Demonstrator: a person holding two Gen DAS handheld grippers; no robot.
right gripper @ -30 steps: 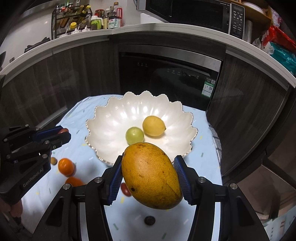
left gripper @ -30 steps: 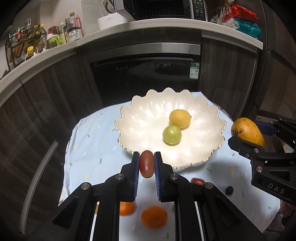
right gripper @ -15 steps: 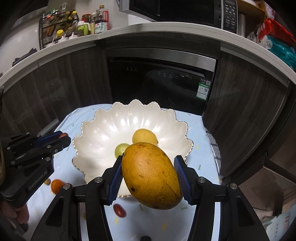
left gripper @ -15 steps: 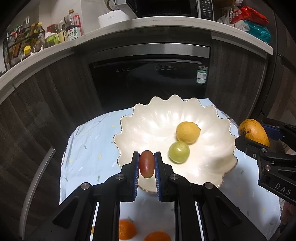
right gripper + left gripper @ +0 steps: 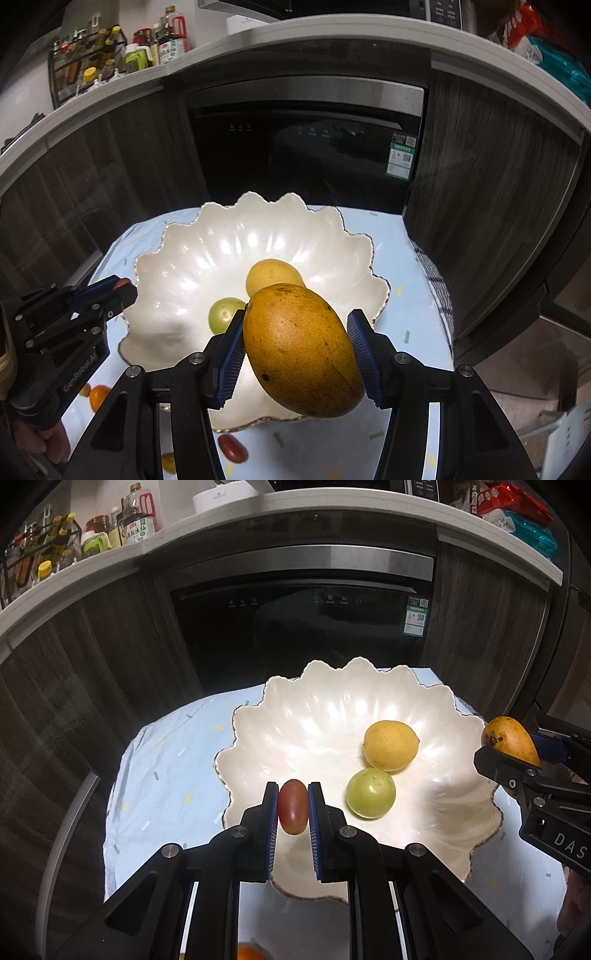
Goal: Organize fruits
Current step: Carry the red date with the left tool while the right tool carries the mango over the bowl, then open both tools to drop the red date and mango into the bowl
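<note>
A white scalloped bowl (image 5: 314, 716) sits on a light blue cloth and holds a yellow lemon (image 5: 390, 744) and a green round fruit (image 5: 370, 792). My left gripper (image 5: 292, 805) is shut on a small red oval fruit (image 5: 292, 807), held over the bowl's near-left rim. My right gripper (image 5: 297, 354) is shut on a large yellow-orange mango (image 5: 301, 349), held over the bowl's (image 5: 177, 266) near rim. The mango (image 5: 511, 740) and right gripper also show at the right edge of the left wrist view. The left gripper (image 5: 122, 291) shows at the left of the right wrist view.
Loose fruit lies on the cloth near me: an orange (image 5: 96, 397), a red oval fruit (image 5: 232, 447) and a small yellowish one (image 5: 168, 461). A dark oven front (image 5: 303, 627) and cabinets stand behind the table. A checked towel (image 5: 437, 288) hangs at the right.
Both grippers have moved forward toward the bowl with their fruit; the bowl looks larger and nearer, and the loose fruit has slid out of the lower view.
</note>
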